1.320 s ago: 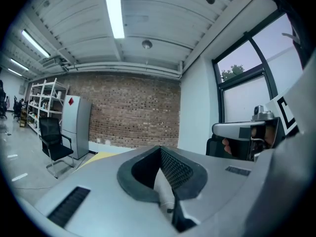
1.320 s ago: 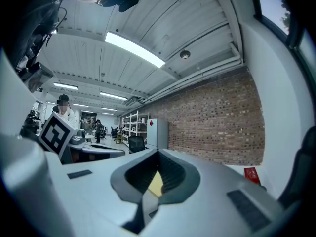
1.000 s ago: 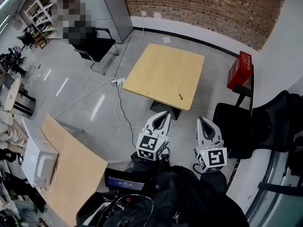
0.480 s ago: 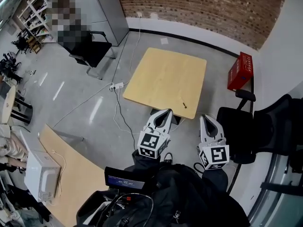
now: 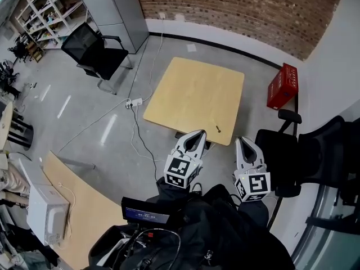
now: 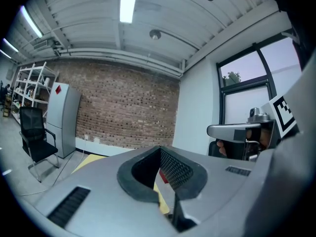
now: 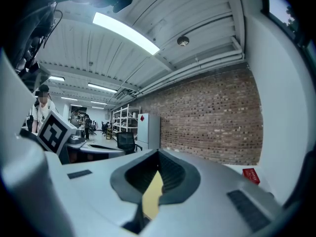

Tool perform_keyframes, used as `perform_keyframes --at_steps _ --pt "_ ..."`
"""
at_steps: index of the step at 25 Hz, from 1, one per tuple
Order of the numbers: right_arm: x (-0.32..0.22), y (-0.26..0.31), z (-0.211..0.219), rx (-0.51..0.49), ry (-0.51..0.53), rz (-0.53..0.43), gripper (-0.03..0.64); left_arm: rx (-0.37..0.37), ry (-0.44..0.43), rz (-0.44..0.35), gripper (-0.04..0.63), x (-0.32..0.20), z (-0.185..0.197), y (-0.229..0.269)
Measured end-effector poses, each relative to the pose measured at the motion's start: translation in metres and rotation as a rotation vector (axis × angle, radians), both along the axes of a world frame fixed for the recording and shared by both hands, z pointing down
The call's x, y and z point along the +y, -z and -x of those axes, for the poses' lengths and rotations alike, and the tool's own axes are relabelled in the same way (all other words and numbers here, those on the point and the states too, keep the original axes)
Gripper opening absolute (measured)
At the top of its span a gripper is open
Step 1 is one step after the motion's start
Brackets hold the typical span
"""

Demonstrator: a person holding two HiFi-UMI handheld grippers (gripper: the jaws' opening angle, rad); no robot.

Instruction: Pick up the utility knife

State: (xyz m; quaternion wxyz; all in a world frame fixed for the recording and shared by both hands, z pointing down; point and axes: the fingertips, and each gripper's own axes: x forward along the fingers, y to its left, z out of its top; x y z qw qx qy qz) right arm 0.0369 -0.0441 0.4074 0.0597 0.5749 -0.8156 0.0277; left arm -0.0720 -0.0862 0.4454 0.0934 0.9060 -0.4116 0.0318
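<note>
The utility knife (image 5: 218,129) is a small dark object lying near the front right edge of the square light-wood table (image 5: 194,94) in the head view. My left gripper (image 5: 196,135) is held in the air just short of that front edge, left of the knife, jaws closed together with nothing in them. My right gripper (image 5: 241,142) hangs to the right of the knife, beyond the table's corner, also shut and empty. The left gripper (image 6: 160,152) and right gripper (image 7: 158,154) views show only meeting pads and a yellow sliver of table; the knife is hidden there.
A red crate (image 5: 283,85) stands by the white wall at right. Black office chairs (image 5: 284,153) crowd the right side; another chair (image 5: 93,52) is at far left. A power strip with cables (image 5: 133,102) lies on the floor. A wooden bench with a white box (image 5: 46,206) is at lower left.
The table and knife have drawn nearer to both grippers as the view moved forward. Both grippers stay shut, side by side. The person at the upper left has left the view.
</note>
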Motion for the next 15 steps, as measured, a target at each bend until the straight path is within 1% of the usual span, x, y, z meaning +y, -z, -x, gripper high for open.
perform_keyframes --at_steps 5,7,11,15 --pt "-0.014 -0.005 -0.008 0.007 -0.004 0.015 0.005 0.004 -0.004 0.013 0.002 -0.012 -0.008 -0.006" --pt "-0.021 -0.009 -0.011 0.001 -0.001 0.024 0.005 0.003 0.008 0.019 0.002 -0.018 -0.008 -0.009" --pt "-0.044 -0.014 -0.019 -0.045 0.014 0.040 0.005 -0.006 0.041 0.022 0.002 -0.036 -0.008 -0.012" --pt "-0.070 -0.014 -0.023 -0.055 0.041 0.035 0.005 -0.023 0.067 0.021 0.002 -0.059 -0.011 -0.012"
